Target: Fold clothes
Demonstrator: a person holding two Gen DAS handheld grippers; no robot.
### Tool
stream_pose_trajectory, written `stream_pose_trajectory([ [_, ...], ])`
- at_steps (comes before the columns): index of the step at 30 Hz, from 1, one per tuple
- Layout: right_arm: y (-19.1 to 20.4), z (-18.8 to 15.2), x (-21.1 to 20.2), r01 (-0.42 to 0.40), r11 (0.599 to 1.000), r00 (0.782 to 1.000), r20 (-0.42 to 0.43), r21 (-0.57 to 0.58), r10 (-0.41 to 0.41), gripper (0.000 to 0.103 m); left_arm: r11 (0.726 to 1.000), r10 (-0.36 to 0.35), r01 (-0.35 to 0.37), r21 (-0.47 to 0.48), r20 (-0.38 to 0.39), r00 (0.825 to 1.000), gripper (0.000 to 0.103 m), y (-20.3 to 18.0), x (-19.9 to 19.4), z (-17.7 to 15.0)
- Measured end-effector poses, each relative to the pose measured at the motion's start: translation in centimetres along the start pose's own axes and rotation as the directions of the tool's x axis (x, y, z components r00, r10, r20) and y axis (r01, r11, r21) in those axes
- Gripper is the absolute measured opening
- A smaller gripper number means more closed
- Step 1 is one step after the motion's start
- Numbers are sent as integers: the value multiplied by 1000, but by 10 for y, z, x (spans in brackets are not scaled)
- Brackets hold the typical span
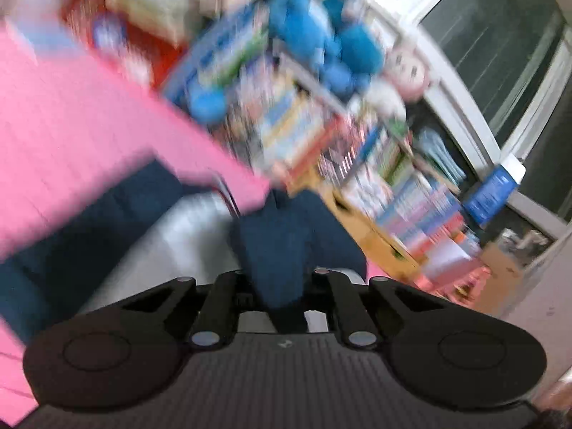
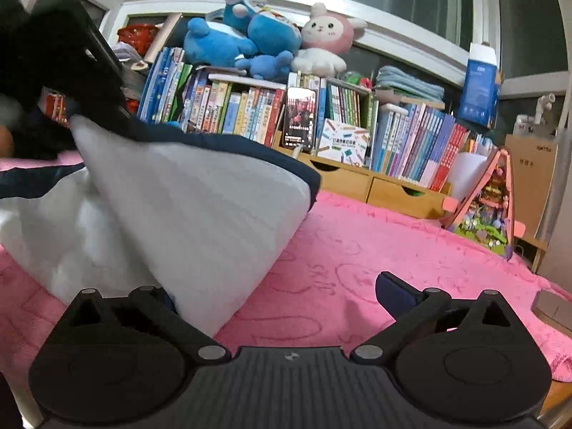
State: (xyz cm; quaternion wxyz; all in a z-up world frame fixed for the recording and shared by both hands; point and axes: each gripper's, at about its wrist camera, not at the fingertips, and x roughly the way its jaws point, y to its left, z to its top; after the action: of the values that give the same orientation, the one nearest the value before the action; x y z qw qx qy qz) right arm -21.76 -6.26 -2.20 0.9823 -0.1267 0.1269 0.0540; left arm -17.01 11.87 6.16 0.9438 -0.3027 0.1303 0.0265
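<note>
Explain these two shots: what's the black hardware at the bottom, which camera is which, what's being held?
No robot: a person carries a handheld two-finger gripper in each hand, each with a fisheye camera looking along its fingers. The blurred picture is from the left gripper, shut on a navy fold of the garment. The sharp one is from the right gripper, fingers wide apart with nothing pinched between them. The white and navy garment lies on a pink blanket, one edge lifted. Behind stand a bookshelf and plush toys.

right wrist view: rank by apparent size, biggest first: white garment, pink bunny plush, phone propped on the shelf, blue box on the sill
1. white garment, though nearness inflates it
2. pink bunny plush
3. phone and blue box look about alike; not ranking them
</note>
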Motion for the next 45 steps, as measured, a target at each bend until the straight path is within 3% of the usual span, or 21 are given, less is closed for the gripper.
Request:
stream_pose_trajectory([
  [3, 3, 0, -2, 9, 1000, 1000, 14, -19, -9, 103, 990, 43, -58, 129, 111, 993, 12, -6, -34, -9],
  [4, 3, 0, -1, 13, 1000, 1000, 15, -16, -13, 103, 985, 74, -90, 151, 106, 992, 12, -6, -35, -14],
  [6, 2, -1, 1, 16, 1000, 1000, 8, 16, -16, 103, 986, 99, -103, 132, 34, 995, 15, 1, -26, -21],
  [8, 0, -1, 2, 14, 999, 1000, -3, 43, -14, 103, 998, 66, -65, 10, -61, 996, 25, 14, -10, -20],
  [9, -1, -1, 2, 12, 999, 1000, -6, 49, -12, 103, 999, 26, -29, -35, -87, 996, 39, 17, -4, -19],
  [10, -1, -1, 2, 11, 999, 1000, -4, 46, -11, 103, 997, -15, 6, -79, -111, 994, 69, 19, 2, -18],
  [11, -1, -1, 1, 11, 999, 1000, -4, 45, -11, 103, 992, -56, 39, -123, -134, 989, 83, 21, 8, -16],
  [12, -1, -1, 1, 10, 999, 1000, -5, 47, -10, 103, 990, -78, 58, -132, -154, 985, 95, 19, 14, -17],
  [13, -1, -1, 1, 10, 999, 1000, -5, 49, -10, 103, 991, -68, 50, -120, -147, 987, 95, 16, 15, -18],
  [14, -2, -1, 1, 9, 999, 1000, -7, 53, -9, 103, 993, -57, 42, -108, -141, 988, 95, 13, 15, -19],
  [15, -2, -1, 2, 9, 998, 1000, -8, 56, -8, 103, 995, -46, 33, -97, -134, 990, 87, 11, 16, -19],
  [16, -2, -1, 2, 8, 998, 1000, -9, 59, -8, 103, 996, -34, 23, -85, -127, 991, 52, 8, 17, -20],
  [18, -3, 2, 1, 6, 999, 1000, -13, 48, -5, 102, 998, 31, -36, -56, -90, 995, 12, 9, 14, -12],
  [19, -3, 4, -1, 0, 1000, 1000, -9, 31, 0, 101, 998, 11, -15, -60, -78, 997, 8, 12, 10, -6],
  [24, 10, 17, -13, -14, 997, 998, 66, -82, 19, 101, 1000, -12, 11, 12, 111, 994, 6, 11, -37, 26],
  [26, 18, 18, -15, -24, 993, 996, 86, -119, 35, 101, 999, 24, -30, 44, 141, 990, 6, 12, -49, 28],
  [31, 21, 17, -9, -69, 992, 996, 50, -103, 75, 102, 984, 175, -175, -13, 31, 984, 7, 60, -41, 8],
  [33, 22, 17, -9, -79, 991, 995, 47, -109, 84, 103, 980, 197, -197, -23, -2, 980, 8, 74, -37, -2],
  [37, 32, 22, -8, -57, 982, 995, 68, -178, 70, 103, 970, 228, -232, 68, 61, 972, 8, 62, -37, -6],
  [41, 57, 34, -13, -22, 946, 984, 159, -324, 77, 102, 946, 284, -300, 122, 130, 950, 8, 58, -40, 0],
  [45, 55, 22, -16, -55, 941, 983, 147, -335, 110, 102, 937, 323, -329, 116, 73, 944, 13, 77, -37, -5],
])
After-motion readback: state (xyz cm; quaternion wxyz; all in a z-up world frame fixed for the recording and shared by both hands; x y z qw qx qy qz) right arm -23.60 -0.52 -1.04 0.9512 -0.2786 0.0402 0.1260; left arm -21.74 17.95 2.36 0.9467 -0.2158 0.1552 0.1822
